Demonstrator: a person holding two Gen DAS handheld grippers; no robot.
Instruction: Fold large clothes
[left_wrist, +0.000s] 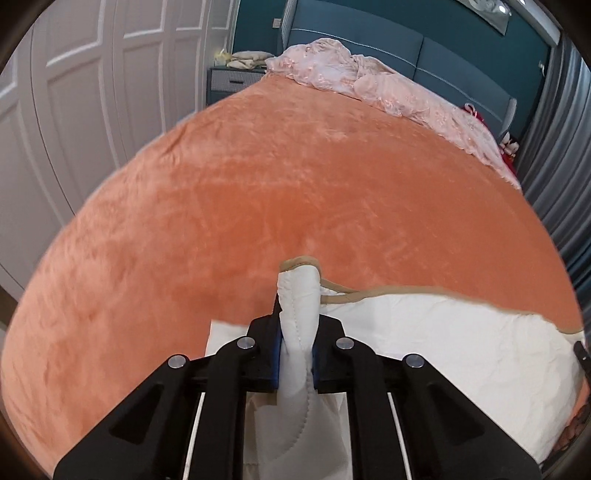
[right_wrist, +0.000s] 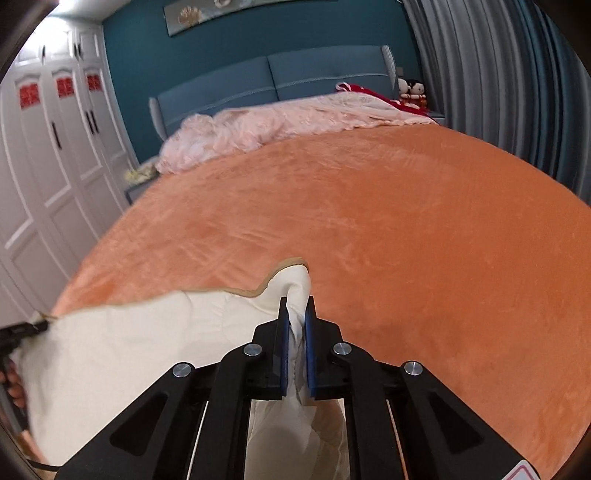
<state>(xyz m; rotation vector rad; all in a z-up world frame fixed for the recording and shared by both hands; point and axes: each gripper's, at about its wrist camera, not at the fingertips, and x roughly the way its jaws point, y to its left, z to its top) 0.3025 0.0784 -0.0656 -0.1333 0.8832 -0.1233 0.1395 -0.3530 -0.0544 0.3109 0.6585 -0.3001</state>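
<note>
A: Garment (left_wrist: 424, 332), white with a tan-trimmed edge, hangs stretched between both claws above the near end of the bed.

B: How are the claws set?

A: Left gripper (left_wrist: 297, 354) is clamped on one bunched corner; right gripper (right_wrist: 296, 347) pinches the other.

B: And around it?

A: Orange blanket (right_wrist: 388, 229) covers the bed. Pink bedding (right_wrist: 258, 129) lies crumpled against the blue headboard (right_wrist: 258, 81), white wardrobe (right_wrist: 44, 155) to the left.

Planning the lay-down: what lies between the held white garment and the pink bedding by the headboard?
Only bare orange plush blanket separates the white garment from the crumpled pink bedding, in both wrist views.
</note>
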